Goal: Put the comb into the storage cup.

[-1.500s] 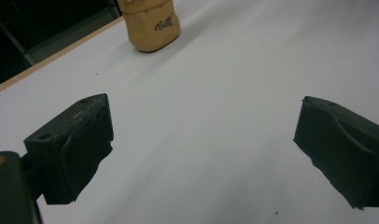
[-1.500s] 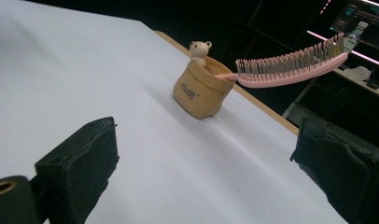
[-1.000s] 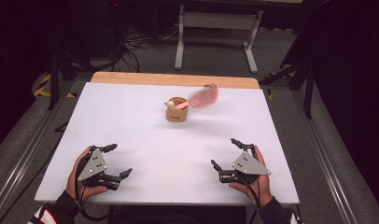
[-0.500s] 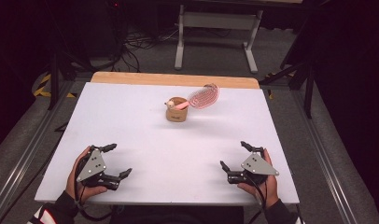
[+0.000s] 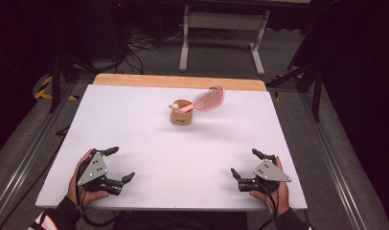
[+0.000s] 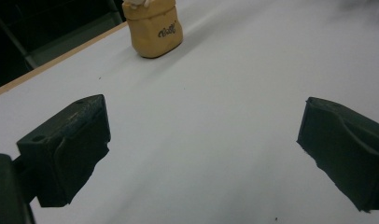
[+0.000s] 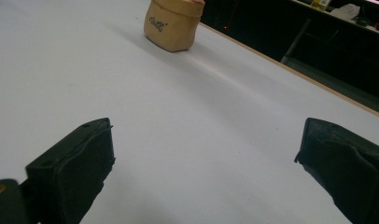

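While both hands rest at the near edge of the white worktop point(image 5: 149, 143), nothing is being gripped. The left gripper point(image 5: 120, 164) sits at the near left corner area, its fingers point(image 6: 66, 149) spread wide with only bare white surface between them. Over on the other side, the right gripper point(image 5: 245, 165) lies near the near right edge, and its fingers point(image 7: 73, 170) are just as wide apart, released, empty.

Out past both of them, toward the far middle of the worktop, stands the small tan cup point(image 5: 182, 115), upright, well apart from either gripper. A pink whisk-like tool point(image 5: 208, 99) leans out of it, its looped wire head tipping off to the right beyond the rim and its handle end poking out at the left of the rim. From the left gripper view the tan cup point(image 6: 152, 30) shows dark lettering on its side, which I cannot read. The right gripper view catches that same cup point(image 7: 172, 25) up ahead, near the worktop's wooden far edge point(image 5: 178, 81).
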`<state>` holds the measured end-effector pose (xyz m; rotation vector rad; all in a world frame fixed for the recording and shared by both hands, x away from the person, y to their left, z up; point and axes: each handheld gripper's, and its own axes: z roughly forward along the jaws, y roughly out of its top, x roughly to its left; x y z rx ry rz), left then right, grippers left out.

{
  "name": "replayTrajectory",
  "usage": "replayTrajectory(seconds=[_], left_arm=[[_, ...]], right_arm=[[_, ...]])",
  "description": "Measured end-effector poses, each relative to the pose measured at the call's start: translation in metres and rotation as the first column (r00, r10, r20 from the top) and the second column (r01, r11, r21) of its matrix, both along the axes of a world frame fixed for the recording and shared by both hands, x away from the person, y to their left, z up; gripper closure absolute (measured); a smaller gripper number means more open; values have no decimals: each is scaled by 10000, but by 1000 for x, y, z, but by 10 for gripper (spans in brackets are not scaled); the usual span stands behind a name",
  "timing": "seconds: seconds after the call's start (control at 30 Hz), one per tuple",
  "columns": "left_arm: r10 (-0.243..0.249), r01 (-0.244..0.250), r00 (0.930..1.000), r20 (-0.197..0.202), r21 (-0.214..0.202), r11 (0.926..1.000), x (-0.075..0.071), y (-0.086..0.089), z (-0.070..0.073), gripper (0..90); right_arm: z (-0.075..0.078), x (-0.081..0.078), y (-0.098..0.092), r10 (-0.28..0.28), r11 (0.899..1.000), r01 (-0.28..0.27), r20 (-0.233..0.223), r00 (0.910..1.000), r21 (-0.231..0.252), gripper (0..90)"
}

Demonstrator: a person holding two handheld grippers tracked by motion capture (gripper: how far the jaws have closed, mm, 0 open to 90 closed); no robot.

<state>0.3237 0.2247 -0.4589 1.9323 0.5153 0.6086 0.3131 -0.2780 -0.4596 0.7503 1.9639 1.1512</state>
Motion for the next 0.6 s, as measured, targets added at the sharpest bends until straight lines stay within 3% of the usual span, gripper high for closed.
replayTrajectory(seconds=[0.6], left_arm=[[48, -48, 10000, 82, 108, 9999, -2, -2, 0, 32]], right_arm=[[5, -3, 1, 89, 9998, -94, 229, 9997, 201, 41]])
